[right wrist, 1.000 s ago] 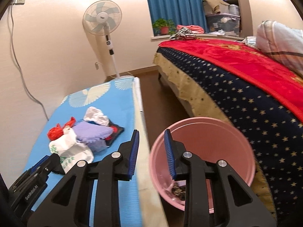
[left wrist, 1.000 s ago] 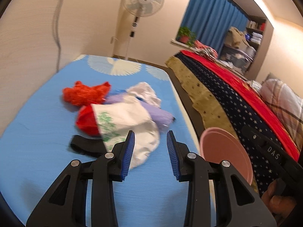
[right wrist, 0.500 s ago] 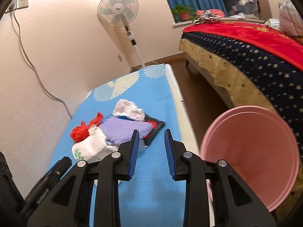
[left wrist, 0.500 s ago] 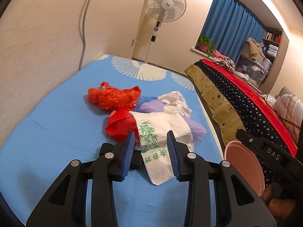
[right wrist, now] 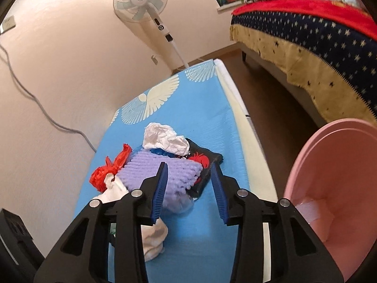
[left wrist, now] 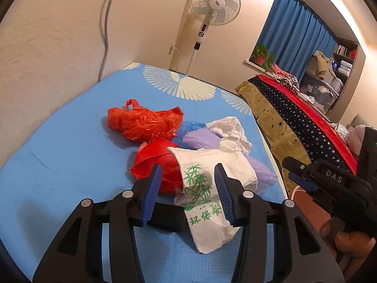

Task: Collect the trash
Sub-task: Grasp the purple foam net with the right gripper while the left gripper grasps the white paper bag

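A heap of trash lies on the blue-covered table (left wrist: 59,165). It holds a crumpled orange-red bag (left wrist: 143,122), a red bag (left wrist: 155,160), a white bag with green print (left wrist: 205,184), a purple bumpy sheet (left wrist: 200,139) and crumpled white paper (left wrist: 231,127). My left gripper (left wrist: 187,181) hangs just over the white bag, jaws opening, pads off it. My right gripper (right wrist: 188,179) is over the purple sheet (right wrist: 165,172) and a black wrapper (right wrist: 202,162), jaws opening, gripping nothing. The pink bin (right wrist: 334,188) stands off the table's right edge.
A standing fan (left wrist: 212,2) is behind the table's far end. A bed with a starred blanket (right wrist: 306,37) runs along the right, with a strip of brown floor (right wrist: 271,99) between it and the table. A grey cable (right wrist: 35,99) hangs down the left wall.
Both grippers have come closer to the heap and lower, and both pairs of jaws stand wider. In the right wrist view the pink bin has slid from the centre to the right edge.
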Demonstrator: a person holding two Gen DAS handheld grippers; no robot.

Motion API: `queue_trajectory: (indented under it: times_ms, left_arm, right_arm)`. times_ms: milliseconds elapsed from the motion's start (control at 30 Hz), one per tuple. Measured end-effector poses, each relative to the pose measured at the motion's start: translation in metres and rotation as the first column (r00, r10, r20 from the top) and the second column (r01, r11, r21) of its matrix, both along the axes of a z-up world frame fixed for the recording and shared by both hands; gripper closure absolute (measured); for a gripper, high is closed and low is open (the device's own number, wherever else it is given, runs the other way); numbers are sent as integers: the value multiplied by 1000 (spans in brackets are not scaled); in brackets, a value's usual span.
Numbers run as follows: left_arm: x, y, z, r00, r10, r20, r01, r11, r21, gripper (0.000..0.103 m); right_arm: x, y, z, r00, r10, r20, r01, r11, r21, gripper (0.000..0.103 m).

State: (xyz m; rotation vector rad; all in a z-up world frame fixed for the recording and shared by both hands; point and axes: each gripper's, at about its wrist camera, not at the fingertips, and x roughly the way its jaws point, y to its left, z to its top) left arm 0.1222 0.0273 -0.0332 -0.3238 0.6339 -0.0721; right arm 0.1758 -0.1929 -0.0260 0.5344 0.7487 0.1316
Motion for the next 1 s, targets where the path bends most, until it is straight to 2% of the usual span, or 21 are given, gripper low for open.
queue_trajectory:
  times_ms: [333, 500, 633, 733, 833, 900, 1000]
  left_arm:
    - [11, 0, -8, 1000, -3, -30, 2, 1000, -17, 57]
    - [12, 1, -8, 999, 6, -38, -7, 1000, -14, 57]
    - [13, 3, -10, 999, 9, -50, -12, 999, -51, 57]
    - [13, 3, -13, 998, -2, -57, -3, 997, -75, 57]
    - [13, 0, -12, 998, -28, -60, 22, 995, -99, 58]
    - [13, -3, -12, 997, -43, -64, 36, 994, -105, 58]
    - [10, -6, -10, 997, -56, -61, 50, 994, -95, 71]
  right_arm:
    - [31, 5, -33, 994, 40, -99, -30, 994, 104, 61]
    - [35, 9, -36, 993, 57, -103, -43, 990, 135, 61]
    - [36, 18, -33, 990, 102, -94, -88, 986, 141, 62]
    - [35, 21, -29, 989, 121, -81, -109, 983, 146, 69]
    - [33, 23, -24, 988, 142, -65, -132, 981, 145, 83]
    - [30, 26, -18, 987, 156, -45, -149, 981, 128, 87]
    - [23, 28, -7, 986, 168, -11, -167, 982, 91, 89]
